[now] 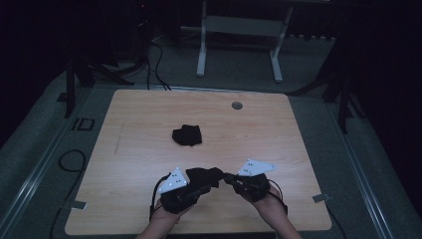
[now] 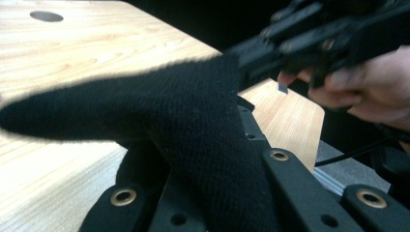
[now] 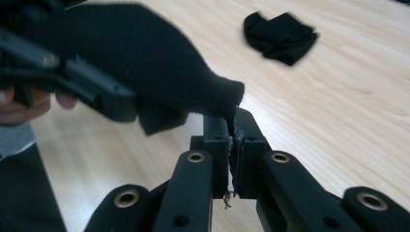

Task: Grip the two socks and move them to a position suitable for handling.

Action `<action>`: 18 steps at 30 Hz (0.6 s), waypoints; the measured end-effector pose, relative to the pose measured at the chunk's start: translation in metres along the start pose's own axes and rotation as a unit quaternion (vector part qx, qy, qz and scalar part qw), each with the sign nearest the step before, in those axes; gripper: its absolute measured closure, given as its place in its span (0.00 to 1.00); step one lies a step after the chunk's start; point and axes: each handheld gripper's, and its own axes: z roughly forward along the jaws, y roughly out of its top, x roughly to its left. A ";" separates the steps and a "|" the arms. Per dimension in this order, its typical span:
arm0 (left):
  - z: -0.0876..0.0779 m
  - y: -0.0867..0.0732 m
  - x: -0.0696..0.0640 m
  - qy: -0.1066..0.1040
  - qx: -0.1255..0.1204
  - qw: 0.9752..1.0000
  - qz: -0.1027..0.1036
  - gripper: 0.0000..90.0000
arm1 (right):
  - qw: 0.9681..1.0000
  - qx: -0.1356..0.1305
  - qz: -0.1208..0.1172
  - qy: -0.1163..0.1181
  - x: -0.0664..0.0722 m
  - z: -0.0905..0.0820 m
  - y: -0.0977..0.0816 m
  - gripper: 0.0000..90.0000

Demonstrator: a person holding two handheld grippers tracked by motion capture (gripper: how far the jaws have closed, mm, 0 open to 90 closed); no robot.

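A black knitted sock (image 1: 203,174) hangs between my two grippers just above the near part of the wooden table (image 1: 149,159). My left gripper (image 1: 211,184) is shut on its wide end, and the knit (image 2: 193,116) drapes over the jaws. My right gripper (image 3: 233,130) is shut on the narrow tip of the sock (image 3: 145,53), with a thin edge of fabric pinched between the pads. In the high view the right gripper (image 1: 228,177) points left toward the left one. A second black sock (image 1: 187,135), folded, lies at the table's middle (image 3: 280,36).
A grey round hole (image 1: 237,105) sits near the table's far edge. A white desk frame (image 1: 239,30) stands on the floor beyond. Cables (image 1: 69,160) lie on the floor at the left. The person's hands (image 1: 271,206) come in over the near edge.
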 end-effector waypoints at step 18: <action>-0.013 -0.014 0.020 0.080 0.042 0.996 -0.004 0.96 | 0.998 -0.028 0.015 -0.053 -0.021 -0.027 0.005 0.97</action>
